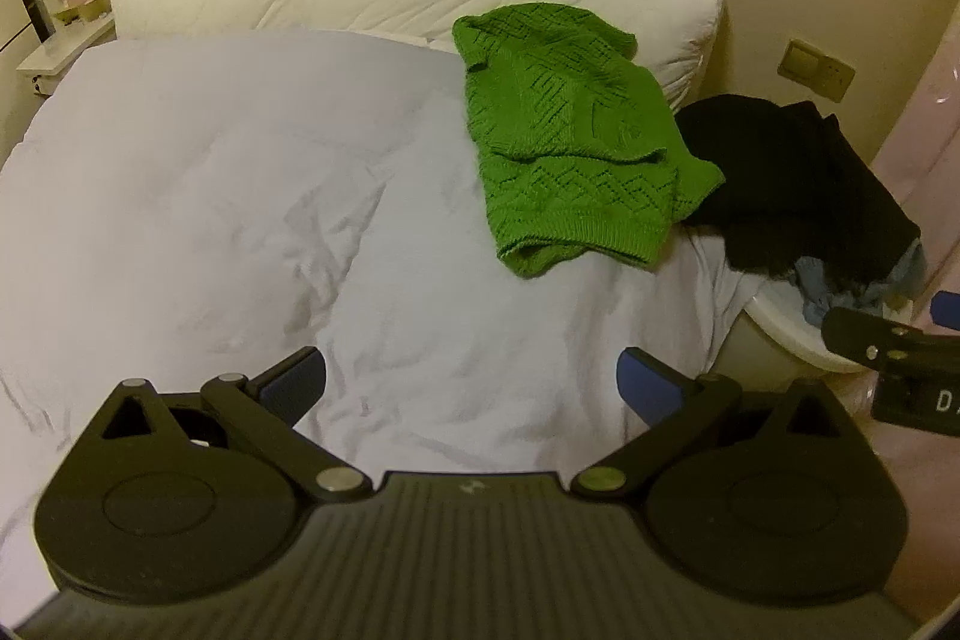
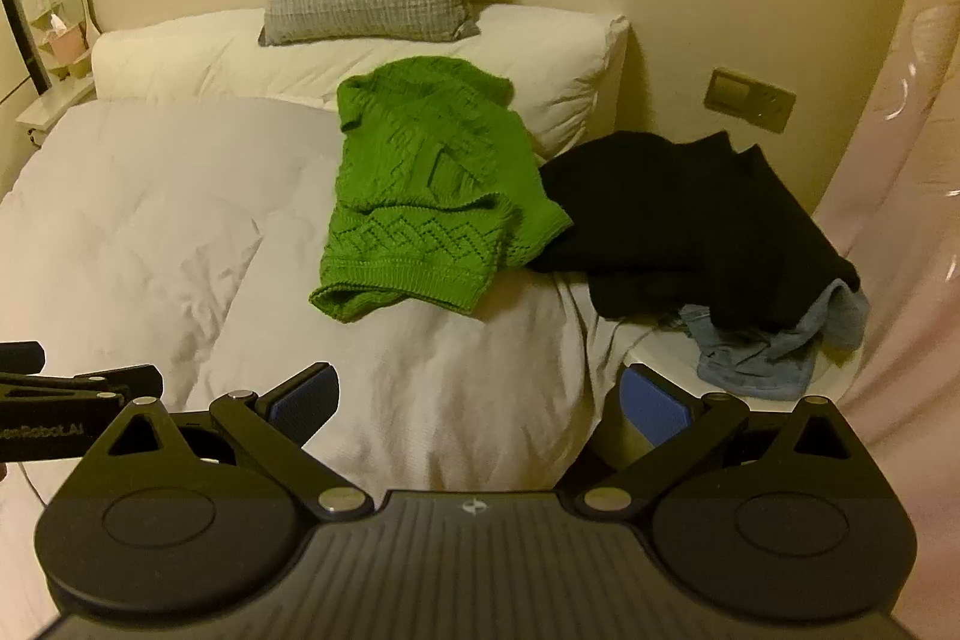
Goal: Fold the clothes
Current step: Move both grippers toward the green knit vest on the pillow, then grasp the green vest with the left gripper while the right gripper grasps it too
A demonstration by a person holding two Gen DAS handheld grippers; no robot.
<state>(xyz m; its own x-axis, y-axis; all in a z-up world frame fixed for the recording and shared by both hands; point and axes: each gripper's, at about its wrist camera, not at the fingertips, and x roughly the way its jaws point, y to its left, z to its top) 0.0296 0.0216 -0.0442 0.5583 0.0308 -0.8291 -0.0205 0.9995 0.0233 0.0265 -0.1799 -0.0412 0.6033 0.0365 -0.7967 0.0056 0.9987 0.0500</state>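
Presently: left gripper [image 1: 471, 381] and right gripper [image 2: 478, 397] — fingers spread wide, empty — poised over bed [image 1: 240, 172], green sweater [image 1: 570, 142] awaiting folding.

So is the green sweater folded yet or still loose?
Still loose: the green sweater lies rumpled on the duvet, hem bunched, layers uneven.

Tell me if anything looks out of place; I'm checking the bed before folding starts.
The black garment and blue garment lie heaped at the bed's right edge, spilling off the duvet. The green sweater lies rumpled, partly over the black one.
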